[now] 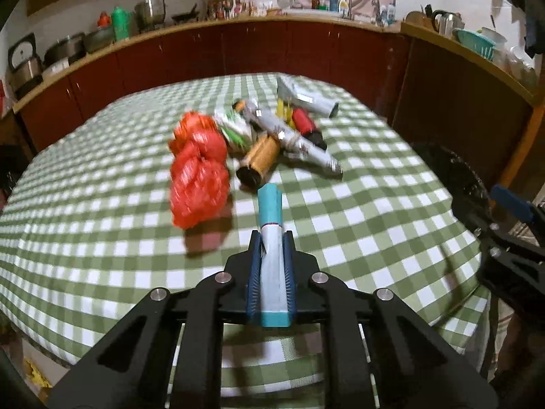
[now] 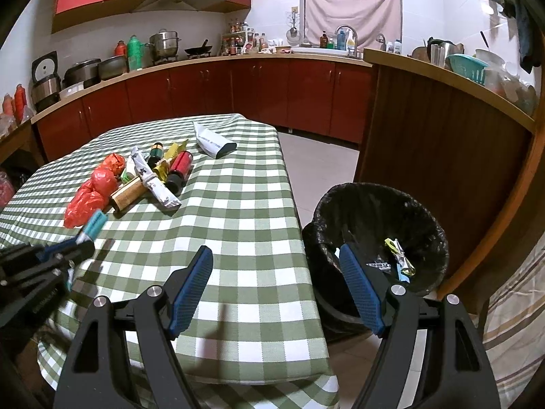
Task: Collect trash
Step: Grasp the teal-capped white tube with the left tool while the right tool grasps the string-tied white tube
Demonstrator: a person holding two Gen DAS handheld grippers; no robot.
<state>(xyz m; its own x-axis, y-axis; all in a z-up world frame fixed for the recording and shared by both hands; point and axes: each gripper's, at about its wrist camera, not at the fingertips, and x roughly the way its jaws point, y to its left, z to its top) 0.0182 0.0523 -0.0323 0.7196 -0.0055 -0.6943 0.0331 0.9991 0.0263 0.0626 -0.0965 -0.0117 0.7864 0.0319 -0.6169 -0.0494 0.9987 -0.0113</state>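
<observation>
gripping a teal tube (image 1: 270, 255) lengthwise in the left tongs (image 1: 270, 238); right tongs (image 2: 276, 255) hanging open, empty; bin (image 2: 381, 204) lying off to the right, past the table (image 2: 238, 238) edge.

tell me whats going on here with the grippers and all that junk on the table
A person is clearing trash off a checked table with two handheld grippers. The left gripper is shut on a teal and white wrapper, held above the cloth. The right gripper is open and empty, near the table edge beside a black-lined bin that already holds a few scraps. A pile of red bags, tubes and wrappers is yet to be collected.
</observation>
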